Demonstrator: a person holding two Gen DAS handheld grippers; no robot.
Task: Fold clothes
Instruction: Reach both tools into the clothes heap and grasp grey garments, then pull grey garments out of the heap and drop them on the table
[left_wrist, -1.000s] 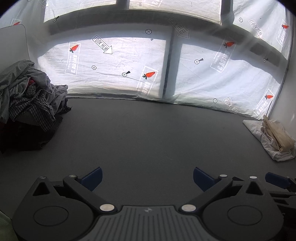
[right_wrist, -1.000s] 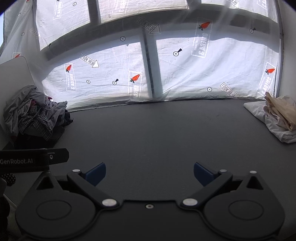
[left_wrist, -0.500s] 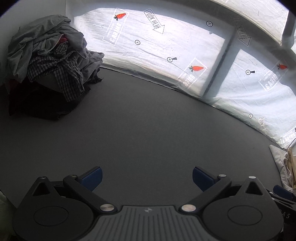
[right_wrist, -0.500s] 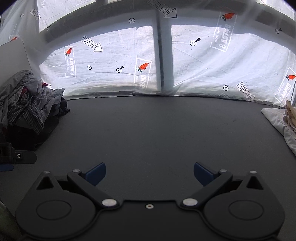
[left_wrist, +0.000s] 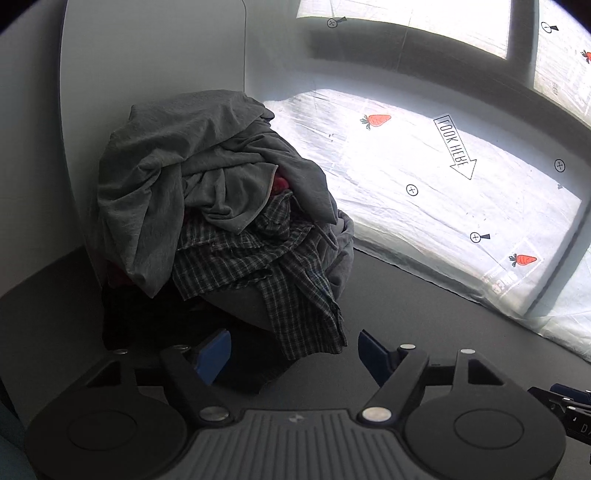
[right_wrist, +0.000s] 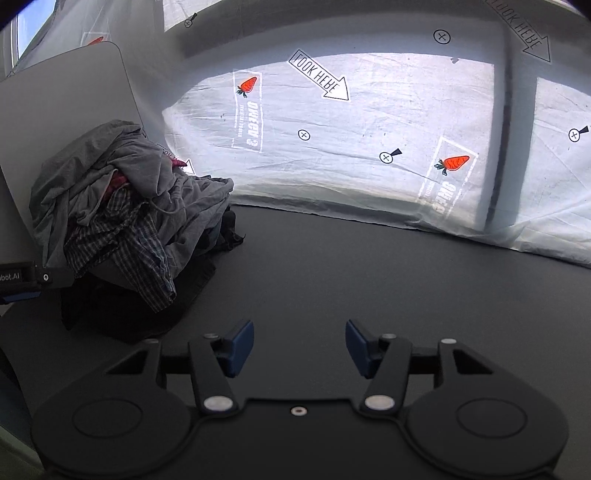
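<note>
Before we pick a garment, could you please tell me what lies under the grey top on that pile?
Under the grey top a checked shirt spills forward, with red fabric peeking out and dark clothing at the base. Anything deeper is covered.

daylight glows through printed white sheeting (right_wrist: 369, 147) behind a dark grey tabletop (right_wrist: 369, 280).

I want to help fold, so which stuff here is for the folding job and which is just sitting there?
For the job:
- pile of clothes, with the grey garment on top and the checked shirt hanging down
- left gripper and right gripper, both closing on nothing
- dark table to fold on

Just there:
- white printed sheet
- grey panel
</note>
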